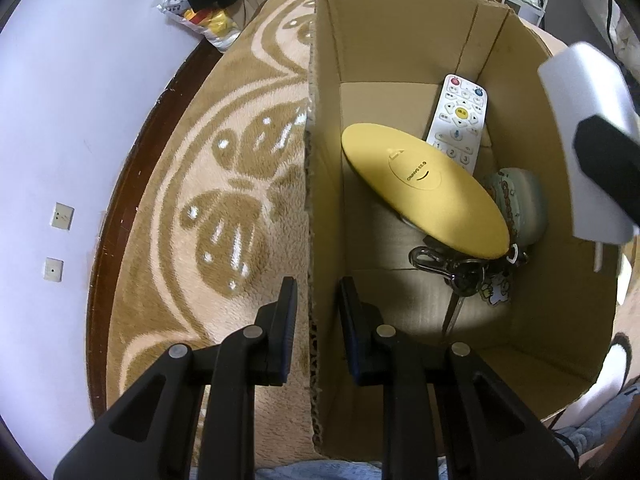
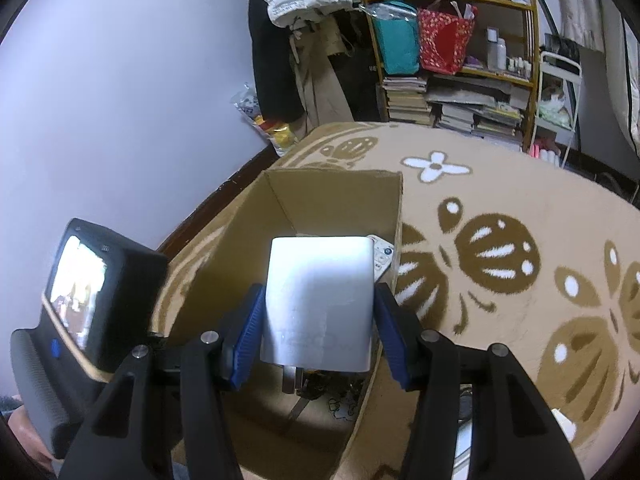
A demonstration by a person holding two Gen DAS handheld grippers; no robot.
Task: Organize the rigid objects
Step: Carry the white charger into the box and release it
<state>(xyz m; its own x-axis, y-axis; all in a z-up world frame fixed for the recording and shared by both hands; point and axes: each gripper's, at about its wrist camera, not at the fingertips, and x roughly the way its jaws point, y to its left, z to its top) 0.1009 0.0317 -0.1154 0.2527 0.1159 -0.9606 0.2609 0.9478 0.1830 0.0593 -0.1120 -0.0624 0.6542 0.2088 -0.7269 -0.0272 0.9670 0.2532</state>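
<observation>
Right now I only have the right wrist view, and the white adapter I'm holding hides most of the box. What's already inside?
Observer: Behind the white adapter, a yellow disc lies tilted across the middle of the cardboard box.
Operator: Anything else near it?
Observer: A bunch of keys lies at the disc's near end.
Operator: Where's the left gripper?
Observer: The left gripper has its jaws open, one on either side of the box's left wall.
</observation>
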